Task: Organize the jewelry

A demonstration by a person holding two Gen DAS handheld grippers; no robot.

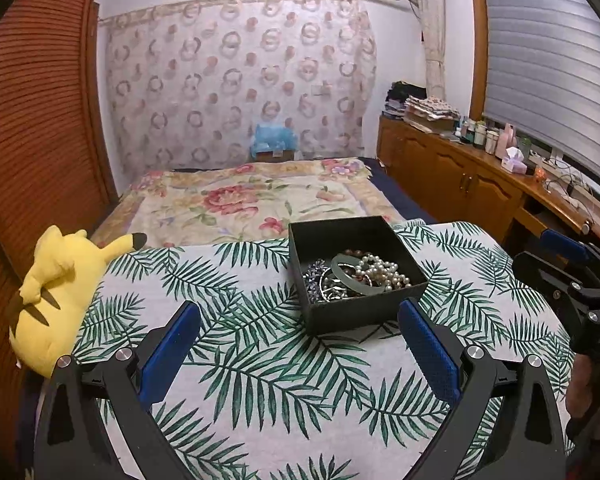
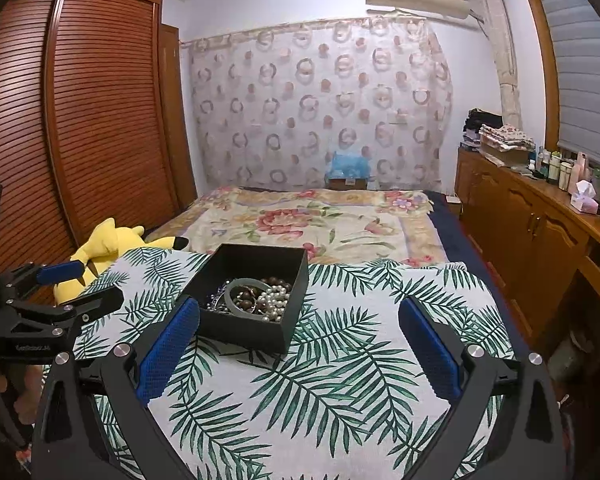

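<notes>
We're holding both grippers low over the palm-leaf cloth [image 1: 260, 380], each angled down toward the black box [image 1: 356, 312]. Our left gripper [image 1: 300, 340] has its blue-padded fingers [image 1: 172, 352] spread wide, nothing between them but printed fabric; the box sits just past the right-hand fingertip, not touched. Our right gripper [image 2: 300, 340] stands just as wide, jaws apart and empty, with the box's near left corner just beyond its left finger [image 2: 168, 348].

Inside the open box we see the jewelry: a pale green bangle [image 1: 354, 276] lying on top, a heap of pearl beads [image 1: 384, 270] to its right, and a silvery, purplish tangle [image 1: 320, 280] at the left. From the right wrist the bangle [image 2: 240, 296] shows again, and here dark brown beads [image 2: 276, 282] show up behind the pearls [image 2: 274, 300], which the left view hardly gives.

The left wrist view catches our right gripper at the right edge [image 1: 572, 276], black frame and a blue pad, beside the table. The right wrist view returns the favour: the left gripper at the left edge [image 2: 52, 292], and part of a hand [image 2: 4, 396] beneath it. The yellow plush toy [image 1: 56, 292] lies at the cloth's left edge, whole in the left view, half hidden in the right [image 2: 112, 240]. The wooden cabinet [image 2: 540, 232] along the right wall shows more fully from the right wrist.
</notes>
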